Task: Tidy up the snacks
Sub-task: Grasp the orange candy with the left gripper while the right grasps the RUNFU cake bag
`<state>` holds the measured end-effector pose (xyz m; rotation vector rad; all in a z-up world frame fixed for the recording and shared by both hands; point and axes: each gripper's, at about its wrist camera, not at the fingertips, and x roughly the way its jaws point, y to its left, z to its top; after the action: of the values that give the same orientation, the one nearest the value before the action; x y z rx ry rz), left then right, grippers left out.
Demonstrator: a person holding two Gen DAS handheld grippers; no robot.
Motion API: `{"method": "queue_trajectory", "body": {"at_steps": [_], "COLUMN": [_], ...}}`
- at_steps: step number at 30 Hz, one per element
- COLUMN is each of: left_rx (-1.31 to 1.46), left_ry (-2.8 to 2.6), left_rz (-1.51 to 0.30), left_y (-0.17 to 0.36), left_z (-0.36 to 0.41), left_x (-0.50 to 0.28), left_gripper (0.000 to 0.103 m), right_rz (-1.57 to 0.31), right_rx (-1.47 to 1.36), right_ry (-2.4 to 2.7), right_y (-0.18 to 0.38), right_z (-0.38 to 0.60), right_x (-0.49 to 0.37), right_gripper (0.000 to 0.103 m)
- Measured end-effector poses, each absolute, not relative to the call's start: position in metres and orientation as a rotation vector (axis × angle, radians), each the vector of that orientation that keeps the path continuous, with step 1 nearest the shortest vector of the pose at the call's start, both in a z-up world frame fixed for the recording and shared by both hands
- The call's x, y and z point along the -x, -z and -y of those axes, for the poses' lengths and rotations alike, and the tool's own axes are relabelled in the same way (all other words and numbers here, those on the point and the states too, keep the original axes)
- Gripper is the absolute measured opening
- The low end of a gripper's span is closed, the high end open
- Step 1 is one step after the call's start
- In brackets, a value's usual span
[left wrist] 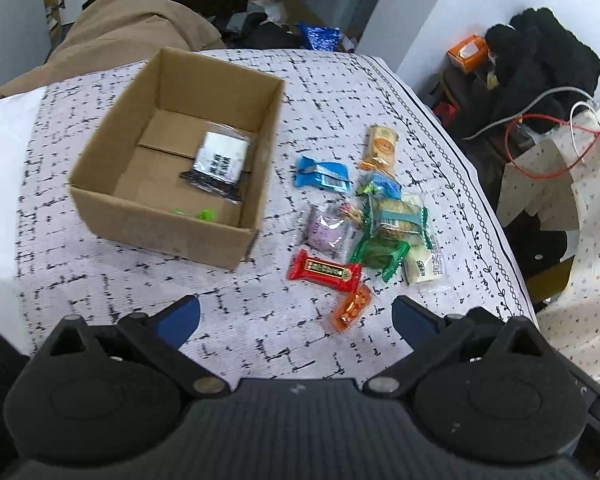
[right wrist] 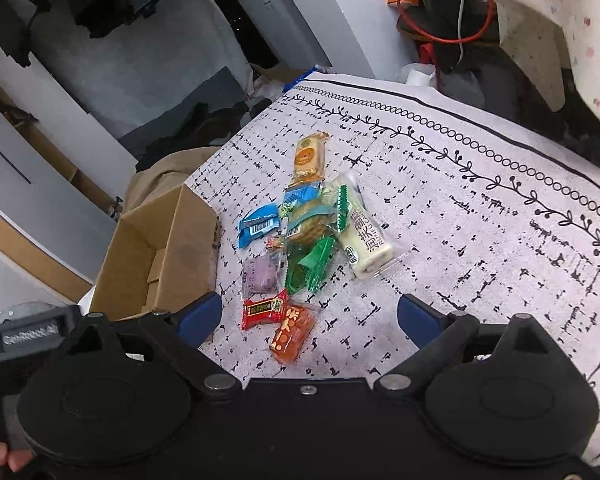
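Snacks [right wrist: 300, 240] heaped on patterned cloth [right wrist: 460, 220] ahead of my tongs. Right gripper [right wrist: 310, 320] jaws apart, empty, over orange packet [right wrist: 291, 334]. Left gripper [left wrist: 295, 316] apart, empty. Cardboard box [left wrist: 171, 236] left of heap, silver packet [left wrist: 219, 160] inside.

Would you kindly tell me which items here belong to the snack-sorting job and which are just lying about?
Part of the job:
- cardboard box
- silver packet already inside it
- red snack bar
- orange candy
- purple snack
- blue wrapper
- white roll

Just lying about:
- tan coat
- red cable
- orange tissue box
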<state>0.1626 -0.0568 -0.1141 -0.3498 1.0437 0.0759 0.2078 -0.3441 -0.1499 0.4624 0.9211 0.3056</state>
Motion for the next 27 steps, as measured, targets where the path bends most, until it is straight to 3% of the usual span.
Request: {"method": "queue_trajectory", "body": {"at_steps": [4,19,27], "left_rx": [0.334,0.358,0.329], "left_ry": [-0.082,-0.101,-0.114], "left_rz": [-1.063,-1.160,-1.198], "left_y": [0.126,0.182,0.209], "left_z": [0.068,0.097,0.114], "left_x": [-0.171,-0.208,-0.224], "left_gripper": [0.099,0.068,0.061], "right_rz": [-0.947,-1.008,-1.019], "right_rx": [-0.464,-0.484,-0.451], "right_ry": [-0.309,-0.285,-0.276], "right_y": [0.161,0.200,0.216], "right_z": [0.345,0.356,0.356], "right_x": [-0.218,-0.252,-0.270], "right_gripper": [0.095,0.084,0.082]}}
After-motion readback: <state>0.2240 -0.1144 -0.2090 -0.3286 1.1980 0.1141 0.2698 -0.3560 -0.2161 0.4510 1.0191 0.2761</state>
